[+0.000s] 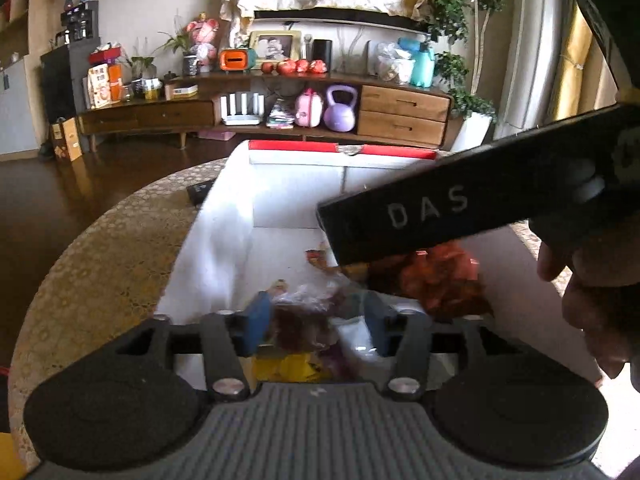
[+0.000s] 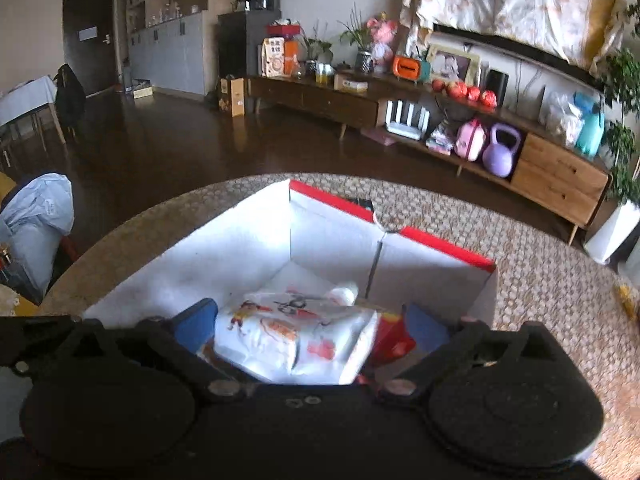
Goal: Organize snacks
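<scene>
Over the white box (image 2: 188, 280), right tongs (image 2: 312, 324) spread wide around a white snack packet (image 2: 296, 336); left tongs (image 1: 312, 320) half-parted.

**Both tongs held apart, pitched downward**

The left tongs (image 1: 316, 322) are held partly spread, blue pads (image 1: 256, 326) apart. The right tongs (image 2: 312, 326) are spread wide. A hand (image 1: 596, 312) is seen at 3 o'clock in the left view.

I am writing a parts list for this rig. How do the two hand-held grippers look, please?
Both grippers are black. The left gripper has blue pads, silver pivot bolts, two round discs and a grey ribbed panel. The right gripper has the same blue pads, bolts and discs; the left view shows white letters "DAS" on its side.
</scene>
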`<control>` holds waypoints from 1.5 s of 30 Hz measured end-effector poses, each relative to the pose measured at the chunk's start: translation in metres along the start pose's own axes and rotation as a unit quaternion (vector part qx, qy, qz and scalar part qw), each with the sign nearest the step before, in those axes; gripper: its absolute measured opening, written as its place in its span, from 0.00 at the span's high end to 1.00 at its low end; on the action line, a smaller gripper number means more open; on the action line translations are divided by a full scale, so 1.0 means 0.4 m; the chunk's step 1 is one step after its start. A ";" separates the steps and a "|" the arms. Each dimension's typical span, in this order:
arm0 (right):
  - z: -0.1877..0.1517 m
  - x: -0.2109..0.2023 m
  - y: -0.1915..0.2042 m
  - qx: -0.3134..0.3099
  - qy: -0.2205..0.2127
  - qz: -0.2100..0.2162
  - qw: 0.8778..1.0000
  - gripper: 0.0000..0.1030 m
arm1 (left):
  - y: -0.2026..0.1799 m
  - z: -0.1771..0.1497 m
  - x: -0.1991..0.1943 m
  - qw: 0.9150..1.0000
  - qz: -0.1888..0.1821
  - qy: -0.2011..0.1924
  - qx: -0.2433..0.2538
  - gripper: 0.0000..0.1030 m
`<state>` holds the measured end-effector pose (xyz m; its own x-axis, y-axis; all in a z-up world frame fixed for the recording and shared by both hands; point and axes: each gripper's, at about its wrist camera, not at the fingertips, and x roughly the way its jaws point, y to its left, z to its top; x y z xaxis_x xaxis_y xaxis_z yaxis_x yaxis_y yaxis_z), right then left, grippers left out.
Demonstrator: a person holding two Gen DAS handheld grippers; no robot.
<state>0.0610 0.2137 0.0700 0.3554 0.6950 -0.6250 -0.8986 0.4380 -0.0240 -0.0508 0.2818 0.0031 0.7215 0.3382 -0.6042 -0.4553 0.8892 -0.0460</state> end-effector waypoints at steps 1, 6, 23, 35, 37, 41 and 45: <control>0.000 -0.011 -0.004 0.001 -0.005 -0.001 1.000 0.02 | -0.005 0.000 -0.004 1.000 -0.001 -0.002 0.002 0.38; 0.002 -0.082 -0.048 0.021 -0.036 -0.016 0.999 0.02 | -0.034 0.005 -0.042 1.000 0.013 -0.024 0.011 0.07; -0.152 -0.379 -0.139 0.129 -0.109 -0.032 0.985 0.00 | -0.116 -0.019 -0.204 0.999 0.017 -0.034 0.010 0.04; -0.284 -0.494 -0.124 0.168 -0.122 -0.029 0.978 0.00 | -0.173 -0.062 -0.299 0.999 0.037 -0.029 0.010 0.02; -0.300 -0.505 -0.123 0.177 -0.124 -0.029 0.976 0.00 | -0.175 -0.068 -0.302 0.999 0.039 -0.026 0.013 0.02; -0.311 -0.508 -0.128 0.186 -0.124 -0.033 0.974 0.00 | -0.175 -0.074 -0.307 0.999 0.041 -0.027 0.016 0.02; -0.314 -0.508 -0.127 0.188 -0.126 -0.033 0.974 0.00 | -0.172 -0.070 -0.308 0.998 0.043 -0.031 0.016 0.02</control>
<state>0.0023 -0.0214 0.1001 0.5028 0.7554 -0.4201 -0.7312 0.6310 0.2594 -0.1231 0.1703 0.0583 0.7117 0.4304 -0.5552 -0.5004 0.8653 0.0293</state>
